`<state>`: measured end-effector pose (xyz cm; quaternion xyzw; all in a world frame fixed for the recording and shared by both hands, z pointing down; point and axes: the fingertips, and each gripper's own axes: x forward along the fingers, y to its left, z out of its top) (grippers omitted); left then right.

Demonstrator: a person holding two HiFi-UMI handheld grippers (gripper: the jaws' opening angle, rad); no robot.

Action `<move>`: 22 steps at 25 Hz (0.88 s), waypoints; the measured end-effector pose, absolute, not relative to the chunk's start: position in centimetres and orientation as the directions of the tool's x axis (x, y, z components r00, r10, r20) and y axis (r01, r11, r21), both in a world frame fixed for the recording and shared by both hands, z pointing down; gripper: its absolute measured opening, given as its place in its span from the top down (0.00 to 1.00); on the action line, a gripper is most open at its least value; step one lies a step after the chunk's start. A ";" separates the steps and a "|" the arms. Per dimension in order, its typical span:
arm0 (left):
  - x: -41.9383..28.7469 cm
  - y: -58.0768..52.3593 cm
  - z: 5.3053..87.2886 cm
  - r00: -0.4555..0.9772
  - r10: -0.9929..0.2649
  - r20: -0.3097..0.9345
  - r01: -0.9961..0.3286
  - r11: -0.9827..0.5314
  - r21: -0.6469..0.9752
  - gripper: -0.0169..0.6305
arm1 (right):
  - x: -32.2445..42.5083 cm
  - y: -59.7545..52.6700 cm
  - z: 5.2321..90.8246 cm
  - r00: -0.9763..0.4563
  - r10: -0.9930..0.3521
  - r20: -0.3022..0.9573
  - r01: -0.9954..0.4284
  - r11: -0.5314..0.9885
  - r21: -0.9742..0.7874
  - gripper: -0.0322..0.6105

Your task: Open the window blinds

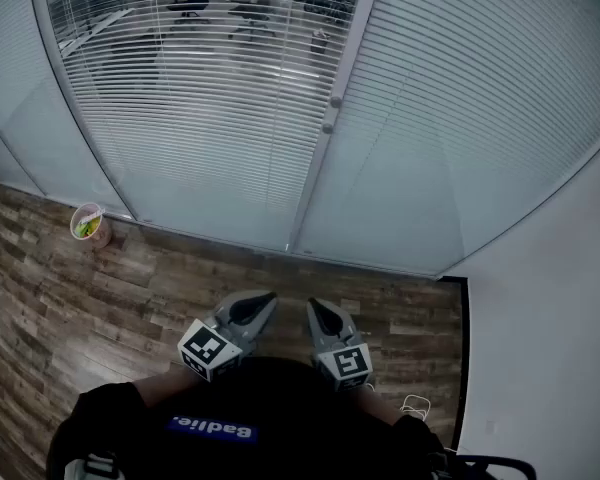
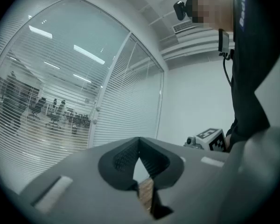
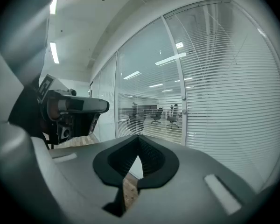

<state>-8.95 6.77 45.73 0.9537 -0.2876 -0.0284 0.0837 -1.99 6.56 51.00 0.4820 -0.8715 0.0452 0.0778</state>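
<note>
the person stands facing a glass wall, both tools held low and close to the body over a wood-plank floor [image 1: 100, 288].

the left hand-held gripper [image 1: 267, 298] points level at the glass; its own view shows the left hand-held gripper [image 2: 140, 140] with jaws pressed together and nothing between them. the right hand-held gripper [image 1: 313, 306] sits just beside it, tipped slightly downward. its own view shows the right hand-held gripper [image 3: 139, 137] likewise closed tip to tip and empty.

the window blinds [image 1: 210, 98] hang inside the glass ahead, well apart from both tools. on the left pane the slats are tilted enough to show office chairs in the room beyond. on the right pane [image 1: 480, 118] the slats lie flat and block the view.

a frame post [image 1: 315, 168] divides the two panes and carries two small knobs [image 1: 331, 102].

a cup [image 1: 88, 223] with something green in it stands on the floor against the glass, off to the left. a white wall [image 1: 550, 348] meets the glass on the right.
</note>
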 end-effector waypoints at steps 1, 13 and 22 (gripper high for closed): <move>-8.9 6.8 45.8 0.833 -0.553 -0.005 -0.543 -0.821 0.176 0.97 | -1.9 6.6 51.1 -0.523 -0.833 0.179 -0.847 0.531 -0.004 0.95; -7.4 6.5 46.1 0.832 -0.555 0.012 -0.548 -0.816 0.183 0.97 | -0.3 6.4 51.4 -0.509 -0.845 0.165 -0.858 0.513 -0.020 0.95; -4.0 5.6 46.0 0.798 -0.599 0.071 -0.603 -0.790 0.108 0.97 | 4.3 6.6 52.9 -0.499 -0.848 0.179 -0.864 0.501 -0.037 0.94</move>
